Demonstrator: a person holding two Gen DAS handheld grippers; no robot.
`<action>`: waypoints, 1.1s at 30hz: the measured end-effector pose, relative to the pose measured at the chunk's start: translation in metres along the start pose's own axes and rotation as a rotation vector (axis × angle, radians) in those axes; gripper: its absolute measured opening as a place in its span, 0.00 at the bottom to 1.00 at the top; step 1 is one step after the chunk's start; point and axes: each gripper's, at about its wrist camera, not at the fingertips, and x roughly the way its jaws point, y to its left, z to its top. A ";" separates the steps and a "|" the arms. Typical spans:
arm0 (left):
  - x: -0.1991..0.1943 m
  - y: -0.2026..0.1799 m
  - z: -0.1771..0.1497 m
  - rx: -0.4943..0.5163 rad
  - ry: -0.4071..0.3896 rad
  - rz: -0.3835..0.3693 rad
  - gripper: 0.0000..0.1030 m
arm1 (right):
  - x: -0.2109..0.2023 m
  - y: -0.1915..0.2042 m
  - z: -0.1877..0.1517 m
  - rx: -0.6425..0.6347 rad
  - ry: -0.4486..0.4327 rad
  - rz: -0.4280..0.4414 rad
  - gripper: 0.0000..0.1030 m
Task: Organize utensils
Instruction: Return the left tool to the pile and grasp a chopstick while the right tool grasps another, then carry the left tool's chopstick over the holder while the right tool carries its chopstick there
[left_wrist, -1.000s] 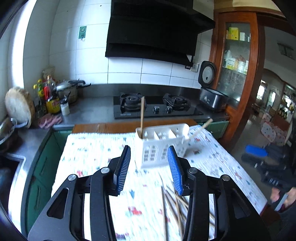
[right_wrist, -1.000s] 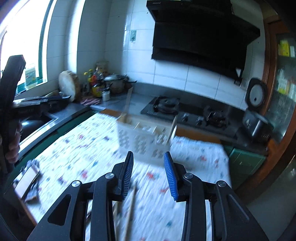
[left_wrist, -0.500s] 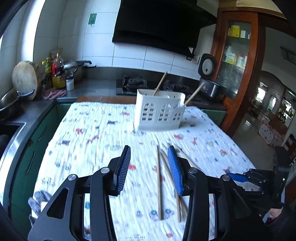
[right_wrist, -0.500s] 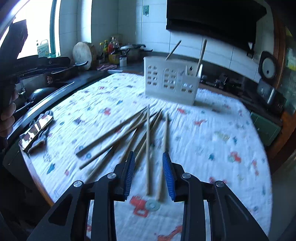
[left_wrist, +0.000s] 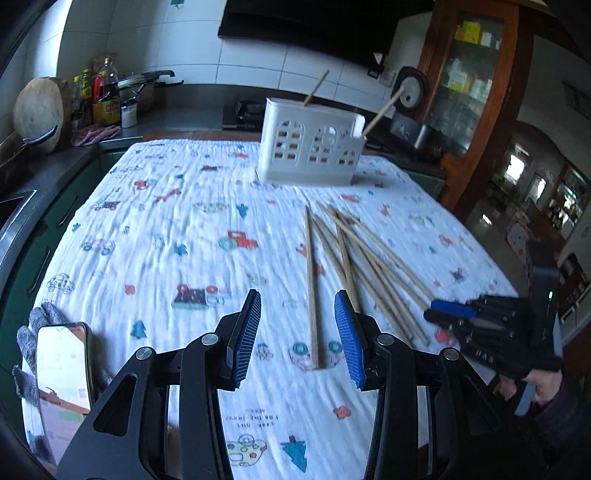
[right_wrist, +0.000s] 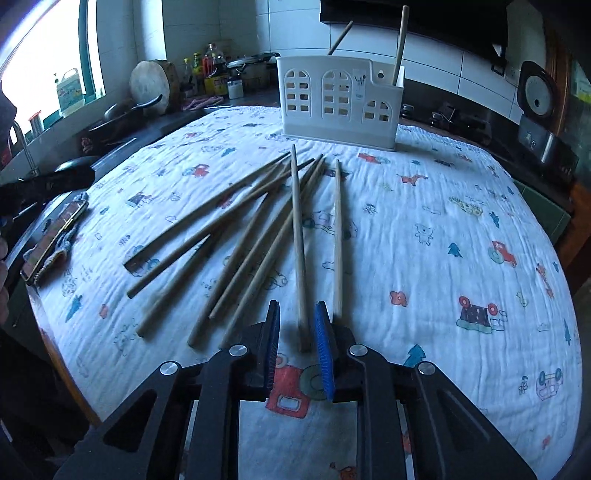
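L gripper (left_wrist: 297, 341) jaws apart; R gripper (right_wrist: 297, 345) jaws straddling chopstick (right_wrist: 298, 243), contact unclear

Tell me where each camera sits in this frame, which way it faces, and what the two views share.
Left wrist: on the left gripper, low over the near table edge, facing the white utensil holder; shows its open blue fingers, plus the right gripper at right.
Right wrist: on the right gripper, facing the holder; its fingers straddle the near end of one chopstick, gaps visible either side.
Shared: holder, loose chopsticks, printed cloth, phone.
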 end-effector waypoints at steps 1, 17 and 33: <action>0.003 -0.002 -0.003 0.004 0.011 -0.004 0.41 | 0.002 -0.001 0.000 0.006 0.007 0.003 0.17; 0.062 -0.016 -0.017 0.029 0.135 -0.007 0.20 | 0.002 -0.002 0.002 -0.003 -0.009 -0.032 0.07; 0.081 -0.031 -0.013 0.090 0.150 0.093 0.07 | -0.067 -0.001 0.041 -0.006 -0.205 -0.031 0.07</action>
